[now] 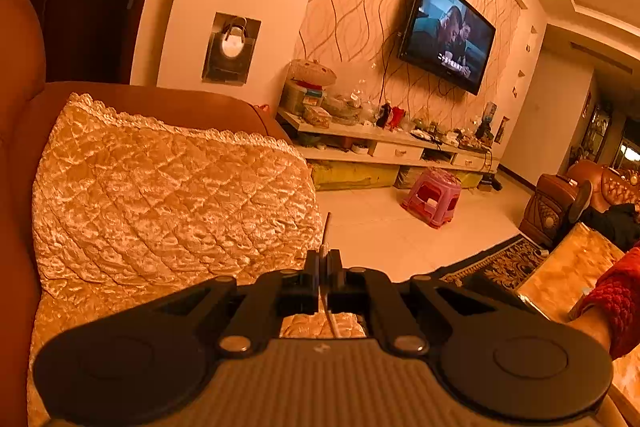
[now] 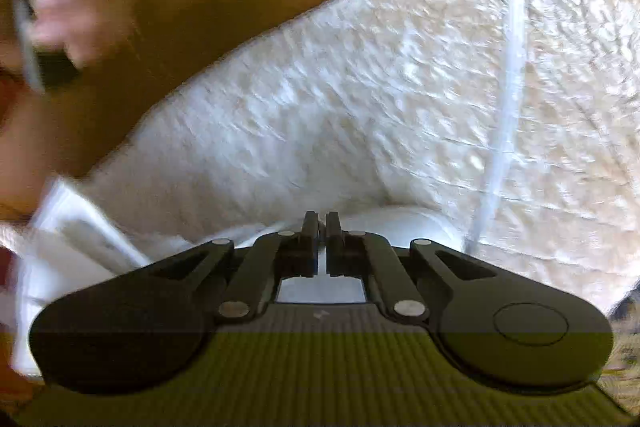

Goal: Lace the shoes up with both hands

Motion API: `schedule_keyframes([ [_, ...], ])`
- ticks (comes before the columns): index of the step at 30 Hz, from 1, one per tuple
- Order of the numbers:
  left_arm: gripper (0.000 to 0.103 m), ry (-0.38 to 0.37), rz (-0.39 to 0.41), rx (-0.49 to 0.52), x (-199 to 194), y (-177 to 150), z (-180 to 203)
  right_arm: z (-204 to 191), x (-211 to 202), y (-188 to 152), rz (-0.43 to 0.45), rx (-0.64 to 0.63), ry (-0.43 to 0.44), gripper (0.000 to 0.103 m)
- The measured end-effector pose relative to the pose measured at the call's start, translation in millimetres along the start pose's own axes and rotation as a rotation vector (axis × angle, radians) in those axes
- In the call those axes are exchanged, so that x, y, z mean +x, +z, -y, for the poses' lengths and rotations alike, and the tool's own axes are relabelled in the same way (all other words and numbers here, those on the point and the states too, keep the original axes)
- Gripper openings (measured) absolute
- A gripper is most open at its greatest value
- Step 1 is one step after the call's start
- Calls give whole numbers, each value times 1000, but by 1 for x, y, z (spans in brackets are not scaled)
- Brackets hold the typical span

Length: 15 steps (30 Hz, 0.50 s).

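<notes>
Left gripper (image 1: 323,259) pinches a white shoelace (image 1: 327,227); right gripper (image 2: 321,223) closes, apparently empty, amid blur.

- The left wrist camera is sitting behind the left gripper (image 1: 324,259), facing slightly downward across the quilted sofa cover (image 1: 168,195) toward the far television (image 1: 448,31).
- The right wrist camera is sitting behind the right gripper (image 2: 321,223), facing steeply downward, close above the cover (image 2: 360,107).
- Both views are sharing the quilted cover.
</notes>
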<state>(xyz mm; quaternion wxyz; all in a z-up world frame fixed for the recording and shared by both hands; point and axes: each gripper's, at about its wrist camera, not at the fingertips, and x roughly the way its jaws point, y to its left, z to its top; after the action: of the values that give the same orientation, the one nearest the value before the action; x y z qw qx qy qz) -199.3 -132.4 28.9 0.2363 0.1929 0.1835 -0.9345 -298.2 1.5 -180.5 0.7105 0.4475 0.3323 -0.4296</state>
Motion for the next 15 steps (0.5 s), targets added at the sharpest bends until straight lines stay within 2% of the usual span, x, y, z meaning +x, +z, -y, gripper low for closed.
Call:
schedule_keyframes([
  [3,3,24,34,10,-11,7,-2,14,-22,-2,69,122,97,8],
  [5,3,35,59,10,-20,14,-5,26,-41,-9,134,231,177,17],
  [8,3,47,87,29,-32,24,-4,36,-65,-28,257,394,184,21],
  [9,3,47,90,39,-34,26,-2,37,-71,-39,301,449,210,21],
  [12,3,45,93,65,-38,31,5,30,-82,-71,404,588,165,22],
  [14,3,38,97,76,-39,33,11,24,-84,-92,443,644,221,22],
  [15,3,35,99,80,-40,34,15,18,-85,-102,464,631,271,22],
])
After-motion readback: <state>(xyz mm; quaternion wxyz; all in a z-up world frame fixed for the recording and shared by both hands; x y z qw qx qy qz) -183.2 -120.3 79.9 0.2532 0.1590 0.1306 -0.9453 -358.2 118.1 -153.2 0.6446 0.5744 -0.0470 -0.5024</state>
